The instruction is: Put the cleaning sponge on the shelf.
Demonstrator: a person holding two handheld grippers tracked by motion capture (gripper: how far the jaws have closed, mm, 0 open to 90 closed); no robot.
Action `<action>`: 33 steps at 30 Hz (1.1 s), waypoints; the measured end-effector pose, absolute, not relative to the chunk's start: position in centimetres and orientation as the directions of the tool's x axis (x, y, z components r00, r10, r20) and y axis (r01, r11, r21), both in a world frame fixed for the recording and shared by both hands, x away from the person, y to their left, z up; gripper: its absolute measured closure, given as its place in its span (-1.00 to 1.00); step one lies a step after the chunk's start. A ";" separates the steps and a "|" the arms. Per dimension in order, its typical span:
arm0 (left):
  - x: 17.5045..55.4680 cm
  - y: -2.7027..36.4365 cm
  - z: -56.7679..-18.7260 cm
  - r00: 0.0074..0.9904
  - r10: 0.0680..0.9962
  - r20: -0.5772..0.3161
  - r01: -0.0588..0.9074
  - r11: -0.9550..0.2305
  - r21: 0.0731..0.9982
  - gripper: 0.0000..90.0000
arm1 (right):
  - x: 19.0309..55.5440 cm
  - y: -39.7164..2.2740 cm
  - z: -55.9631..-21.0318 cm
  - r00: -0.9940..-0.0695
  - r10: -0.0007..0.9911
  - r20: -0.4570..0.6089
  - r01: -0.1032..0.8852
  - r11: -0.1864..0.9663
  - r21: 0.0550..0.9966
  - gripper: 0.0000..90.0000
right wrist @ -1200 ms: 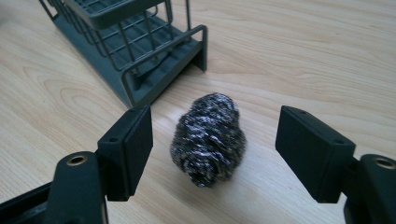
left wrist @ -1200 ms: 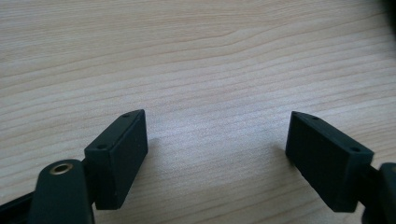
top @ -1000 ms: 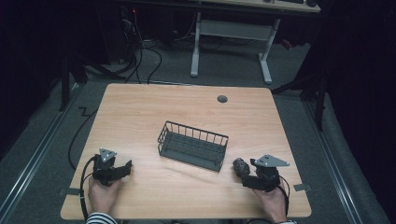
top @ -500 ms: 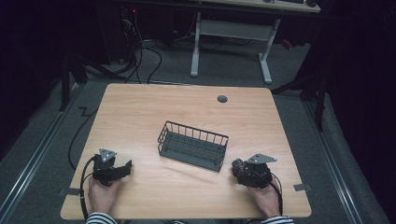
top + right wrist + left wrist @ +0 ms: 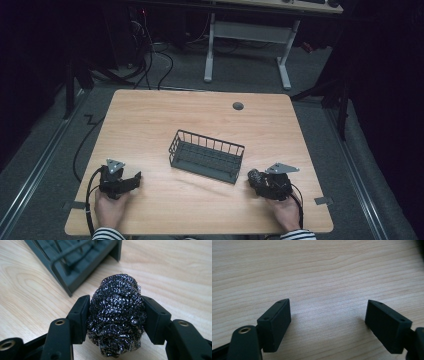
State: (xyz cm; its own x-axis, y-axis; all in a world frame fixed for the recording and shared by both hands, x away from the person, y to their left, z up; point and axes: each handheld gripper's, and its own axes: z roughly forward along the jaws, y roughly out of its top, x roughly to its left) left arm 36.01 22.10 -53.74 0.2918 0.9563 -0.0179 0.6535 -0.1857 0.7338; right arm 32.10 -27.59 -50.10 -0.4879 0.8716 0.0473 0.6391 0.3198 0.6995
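Steel wool scourer (image 5: 117, 315) sits squeezed between the just-closed jaws of the right gripper (image 5: 117, 317), near the wire basket (image 5: 206, 156); left gripper (image 5: 328, 315) gapes, empty, over the wooden table (image 5: 317, 270).

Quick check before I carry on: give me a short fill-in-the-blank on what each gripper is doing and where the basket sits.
1. The right gripper has just been closing, and its pads now press on a ball of steel ____.
2. The left gripper has its jaws ____, with bare tabletop between them.
3. The dark wire basket stands near the middle of the wooden ____.
4. In the high view the scourer lies just ____ the basket, by its right end.

Missing words: wool; open; table; outside
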 end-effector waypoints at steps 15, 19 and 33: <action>36.0 22.1 -53.7 0.292 0.956 -0.018 0.654 -0.186 0.734 -0.53 | 32.2 -28.0 -44.7 -0.512 0.858 0.045 0.554 0.290 0.781 0.00; 36.0 22.1 -53.8 0.291 0.957 -0.017 0.653 -0.186 0.735 -0.53 | 32.3 -27.7 -42.8 -0.531 0.846 0.051 0.527 0.283 0.801 0.00; 36.0 22.1 -53.8 0.291 0.957 -0.017 0.652 -0.185 0.735 -0.53 | 35.0 -24.4 -40.5 -0.619 0.780 0.087 0.493 0.300 0.817 -0.01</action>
State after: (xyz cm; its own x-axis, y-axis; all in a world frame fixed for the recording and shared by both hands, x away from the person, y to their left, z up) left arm 36.01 22.08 -53.75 0.2908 0.9566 -0.0170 0.6525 -0.1853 0.7348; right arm 35.02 -24.39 -40.54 -0.6194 0.7802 0.0873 0.4931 0.3001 0.8165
